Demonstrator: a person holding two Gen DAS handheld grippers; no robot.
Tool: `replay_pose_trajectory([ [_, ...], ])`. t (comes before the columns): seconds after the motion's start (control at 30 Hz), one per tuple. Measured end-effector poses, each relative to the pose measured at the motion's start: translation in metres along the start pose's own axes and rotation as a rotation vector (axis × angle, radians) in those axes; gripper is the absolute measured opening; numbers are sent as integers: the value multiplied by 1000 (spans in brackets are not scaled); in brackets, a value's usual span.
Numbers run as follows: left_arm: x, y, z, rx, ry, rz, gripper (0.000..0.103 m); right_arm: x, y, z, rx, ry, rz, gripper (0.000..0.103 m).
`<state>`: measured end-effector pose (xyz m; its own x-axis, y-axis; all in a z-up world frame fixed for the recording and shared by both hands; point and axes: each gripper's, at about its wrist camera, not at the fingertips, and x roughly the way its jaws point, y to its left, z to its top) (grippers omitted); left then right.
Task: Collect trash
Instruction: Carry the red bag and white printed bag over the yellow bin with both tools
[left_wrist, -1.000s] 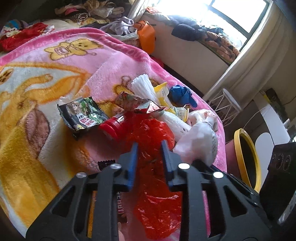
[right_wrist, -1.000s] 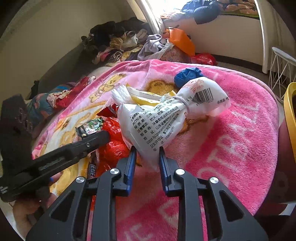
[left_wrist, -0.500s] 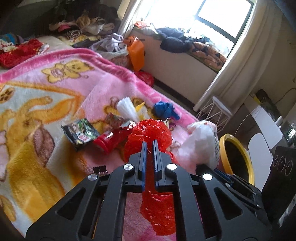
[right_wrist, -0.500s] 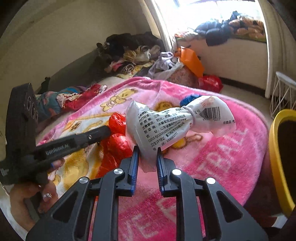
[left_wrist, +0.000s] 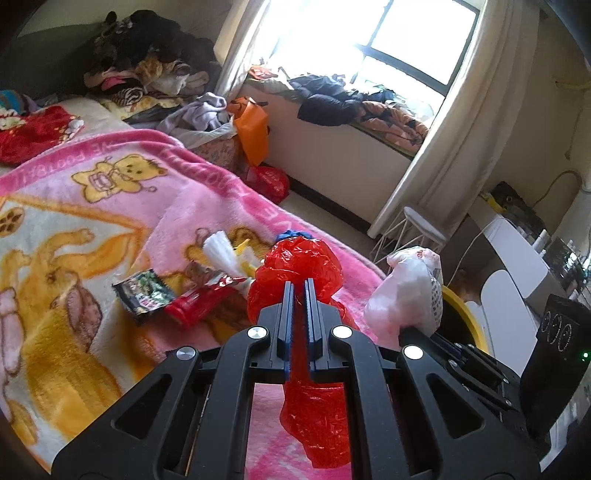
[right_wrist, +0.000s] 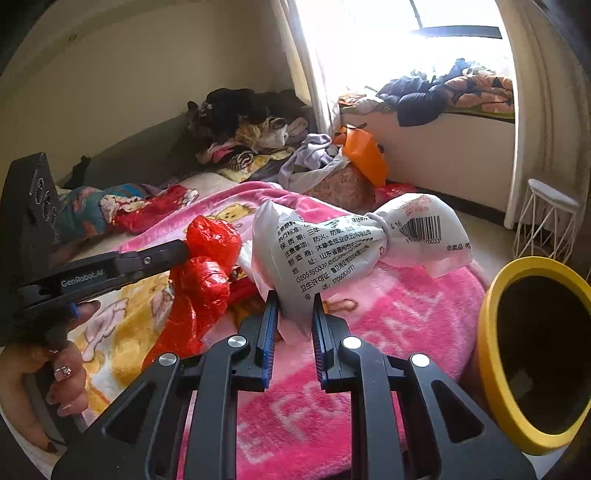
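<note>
I am looking over a pink blanket (left_wrist: 122, 206) spreading under and ahead of both tongs, with a yellow bin (right_wrist: 495, 332) standing just to the right of the right tongs. The right tongs (right_wrist: 293, 301) are pinching the lower corner of a white bag (right_wrist: 332, 247), which is lifting clear of the blanket and leaning up and to the right from the pads; their jaws have just been closing on it. The left tongs (left_wrist: 298, 286) are pressed together on a red bag (left_wrist: 295, 266), its crumpled top bulging ahead of the tips and its tail hanging down behind them, off the blanket; these jaws too have just been closing. From the right camera I am seeing the left tongs reaching in from the left, a hand (right_wrist: 55, 373) gripping their handle, the red bag just beside the white one. Ahead and to the left of the left tongs, smaller trash is lying on the blanket: a red wrapper (left_wrist: 195, 304), a dark packet (left_wrist: 142, 295), and a white ruffled piece (left_wrist: 219, 249) further on.
</note>
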<state>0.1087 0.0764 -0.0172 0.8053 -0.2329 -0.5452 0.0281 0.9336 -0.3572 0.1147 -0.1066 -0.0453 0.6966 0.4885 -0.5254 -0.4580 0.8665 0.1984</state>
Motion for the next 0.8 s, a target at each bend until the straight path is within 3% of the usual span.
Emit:
replay_pose_trajectory([
  [0.8,7,-49,-2,49,-27,-65,3,-37,-45,-5,76,-27,-131,17],
])
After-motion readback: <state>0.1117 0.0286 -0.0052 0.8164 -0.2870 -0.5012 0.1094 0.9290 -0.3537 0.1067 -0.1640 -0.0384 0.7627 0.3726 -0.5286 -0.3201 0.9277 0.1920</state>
